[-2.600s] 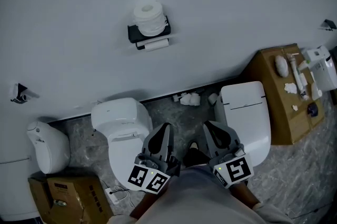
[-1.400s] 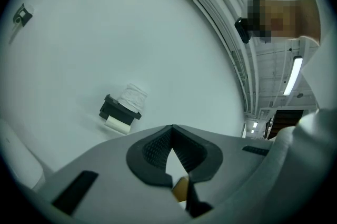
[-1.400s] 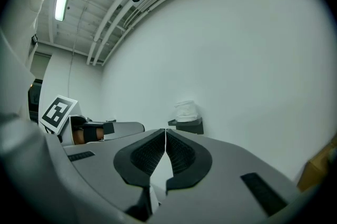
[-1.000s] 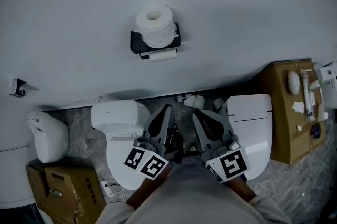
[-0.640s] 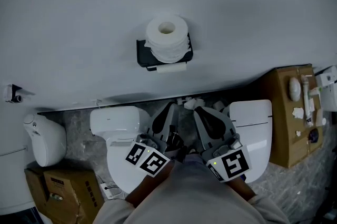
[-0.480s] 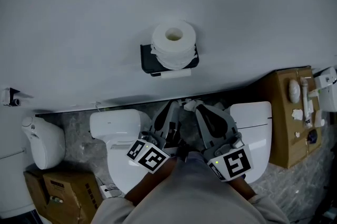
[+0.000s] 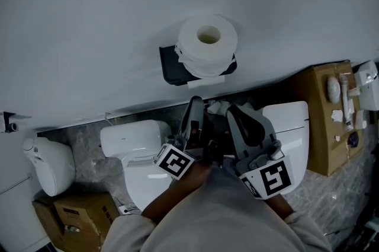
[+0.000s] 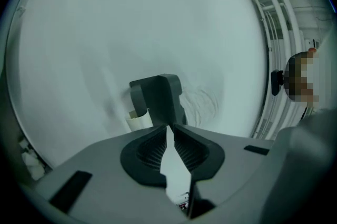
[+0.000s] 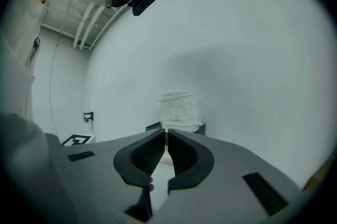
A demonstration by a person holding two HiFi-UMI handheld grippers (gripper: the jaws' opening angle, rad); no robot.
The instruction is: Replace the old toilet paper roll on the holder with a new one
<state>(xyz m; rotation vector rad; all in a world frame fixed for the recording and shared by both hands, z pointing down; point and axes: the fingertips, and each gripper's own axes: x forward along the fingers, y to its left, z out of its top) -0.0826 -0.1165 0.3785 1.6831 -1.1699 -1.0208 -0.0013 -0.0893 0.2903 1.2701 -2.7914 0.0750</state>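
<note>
A black holder (image 7: 177, 65) hangs on the white wall. A full white roll (image 7: 207, 46) stands upright on top of it. The nearly spent old roll (image 7: 206, 82) hangs under the holder. My left gripper (image 7: 195, 104) is shut and empty, just below the holder and rolled onto its side. In the left gripper view the holder (image 8: 158, 96) and the old roll's tube (image 8: 138, 120) sit right past the shut tips (image 8: 169, 127). My right gripper (image 7: 234, 108) is shut and empty beside the left one. In its view, the full roll (image 9: 179, 109) stands beyond the tips (image 9: 166, 132).
A white toilet (image 7: 133, 138) stands below left and a second one (image 7: 290, 126) below right. A brown cabinet (image 7: 323, 120) with toiletries is at the right. Crumpled paper (image 7: 218, 107) lies by the wall base. A white fixture (image 7: 50, 165) and a cardboard box (image 7: 71, 218) sit at the lower left.
Both grippers have come forward toward the wall holder, which now looks larger and nearer. The left gripper has rolled onto its side. Both stay shut.
</note>
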